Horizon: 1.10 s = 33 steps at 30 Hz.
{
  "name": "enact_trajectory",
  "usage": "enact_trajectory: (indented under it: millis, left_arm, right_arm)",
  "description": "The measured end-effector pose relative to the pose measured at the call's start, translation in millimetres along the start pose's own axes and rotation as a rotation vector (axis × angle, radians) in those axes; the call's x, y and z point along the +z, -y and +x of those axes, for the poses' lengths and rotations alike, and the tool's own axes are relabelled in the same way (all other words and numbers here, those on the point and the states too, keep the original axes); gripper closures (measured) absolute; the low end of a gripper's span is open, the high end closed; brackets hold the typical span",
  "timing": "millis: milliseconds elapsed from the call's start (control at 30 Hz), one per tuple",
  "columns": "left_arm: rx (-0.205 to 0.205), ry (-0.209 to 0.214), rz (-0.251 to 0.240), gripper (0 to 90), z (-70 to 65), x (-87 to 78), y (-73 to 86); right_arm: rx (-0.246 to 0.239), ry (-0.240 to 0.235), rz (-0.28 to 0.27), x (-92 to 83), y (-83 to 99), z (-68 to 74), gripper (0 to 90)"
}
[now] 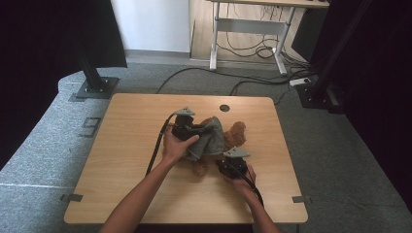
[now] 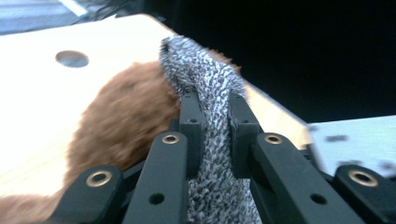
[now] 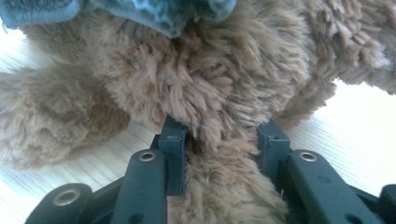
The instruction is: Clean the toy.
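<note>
A brown plush toy (image 1: 236, 134) lies in the middle of the wooden table (image 1: 126, 160), partly wrapped in a grey knitted garment (image 1: 212, 138). My left gripper (image 1: 198, 129) is at the garment's left side. In the left gripper view its jaws (image 2: 215, 100) are shut on a fold of the grey knit (image 2: 210, 79), with the brown fur (image 2: 123, 116) just behind. My right gripper (image 1: 219, 163) sits at the toy's near side. In the right gripper view (image 3: 222, 135) it is shut on a furry brown limb (image 3: 224, 186), and the garment's hem (image 3: 159, 14) shows above.
A round cable hole (image 1: 224, 108) is in the table behind the toy. Bare wood lies left, right and in front of it. On the floor beyond are a black stand base (image 1: 97, 88), loose cables (image 1: 252, 51) and a white desk frame (image 1: 248, 26).
</note>
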<state>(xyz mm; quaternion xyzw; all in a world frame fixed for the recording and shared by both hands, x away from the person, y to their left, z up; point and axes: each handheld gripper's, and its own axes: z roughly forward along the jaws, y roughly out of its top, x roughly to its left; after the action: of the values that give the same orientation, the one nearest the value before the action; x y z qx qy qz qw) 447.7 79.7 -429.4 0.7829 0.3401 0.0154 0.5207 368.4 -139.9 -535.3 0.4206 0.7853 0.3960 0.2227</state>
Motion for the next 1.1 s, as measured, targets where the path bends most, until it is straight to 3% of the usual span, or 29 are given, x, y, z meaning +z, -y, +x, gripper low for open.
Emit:
enact_trajectory:
  millis: [133,400,567,700,833,1000,1100]
  left_arm:
    - [-0.034,-0.024,0.007,79.3,12.8,-2.9,4.5]
    - [-0.028,-0.092,0.011,79.5,22.7,-18.3,7.4]
    - [-0.064,-0.139,-0.007,79.7,35.1,-34.1,8.9]
    - [-0.06,-0.121,-0.02,79.6,33.6,-39.2,7.5]
    - [-0.041,-0.039,-0.043,79.6,18.2,-34.2,2.1]
    - [0.005,0.028,-0.032,79.5,-7.9,-15.2,-10.5]
    - [0.026,0.037,-0.019,79.5,-15.4,-3.8,-16.5]
  right_arm:
    - [0.004,-0.003,-0.001,0.0,0.0,-0.1,62.9]
    - [0.001,-0.003,0.0,-0.1,0.2,0.0,62.8]
    - [0.003,-0.002,-0.002,-0.1,0.3,0.1,62.9]
    - [0.003,-0.003,-0.002,0.1,0.4,0.1,62.9]
    - [0.004,-0.001,-0.003,0.3,0.5,0.3,62.9]
    - [-0.001,-0.002,-0.006,0.2,0.7,0.0,62.9]
    - [0.0,-0.002,-0.005,0.0,1.0,0.4,62.9]
